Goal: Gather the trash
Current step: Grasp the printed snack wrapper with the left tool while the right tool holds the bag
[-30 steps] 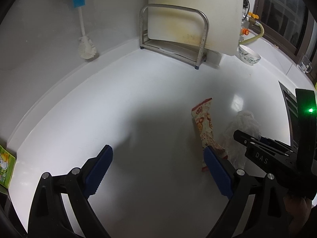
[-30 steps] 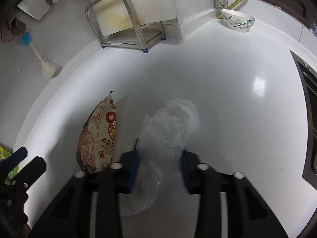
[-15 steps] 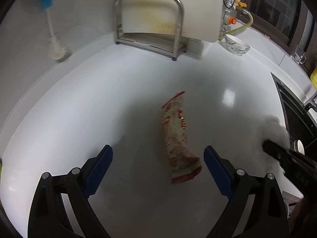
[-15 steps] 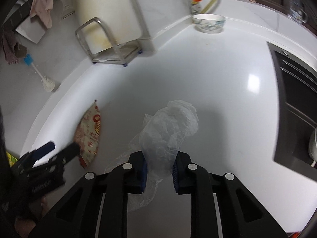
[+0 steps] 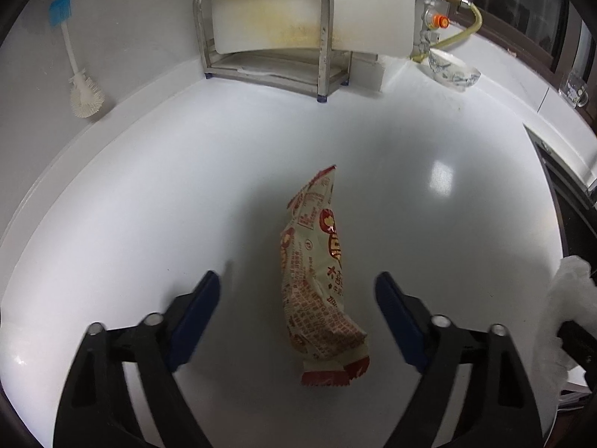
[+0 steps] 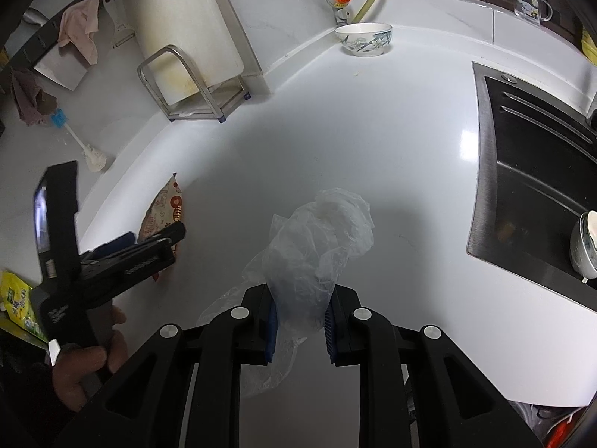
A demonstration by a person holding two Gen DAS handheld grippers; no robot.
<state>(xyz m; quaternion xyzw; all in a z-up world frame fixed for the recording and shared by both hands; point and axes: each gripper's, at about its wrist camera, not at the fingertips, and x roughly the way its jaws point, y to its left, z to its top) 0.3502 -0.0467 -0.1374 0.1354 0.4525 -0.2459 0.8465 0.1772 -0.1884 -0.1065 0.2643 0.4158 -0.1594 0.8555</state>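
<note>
A red and cream snack wrapper (image 5: 321, 280) lies on the white counter (image 5: 186, 205), its near end between my left gripper's (image 5: 298, 310) open fingers. The wrapper (image 6: 164, 212) and the left gripper (image 6: 153, 240) also show at the left of the right wrist view. My right gripper (image 6: 300, 321) is shut on a crumpled clear plastic bag (image 6: 321, 239) and holds it above the counter. The bag also shows at the right edge of the left wrist view (image 5: 571, 298).
A metal rack (image 5: 268, 30) with a white cutting board stands at the back wall. A brush (image 5: 80, 86) leans at the back left. A patterned bowl (image 6: 363, 39) sits by the gas valve. A dark sink (image 6: 537, 171) with dishes lies to the right.
My left gripper has swung right until the wrapper lies between its fingers. My right gripper has closed tighter on the plastic bag and lifted it back from the counter.
</note>
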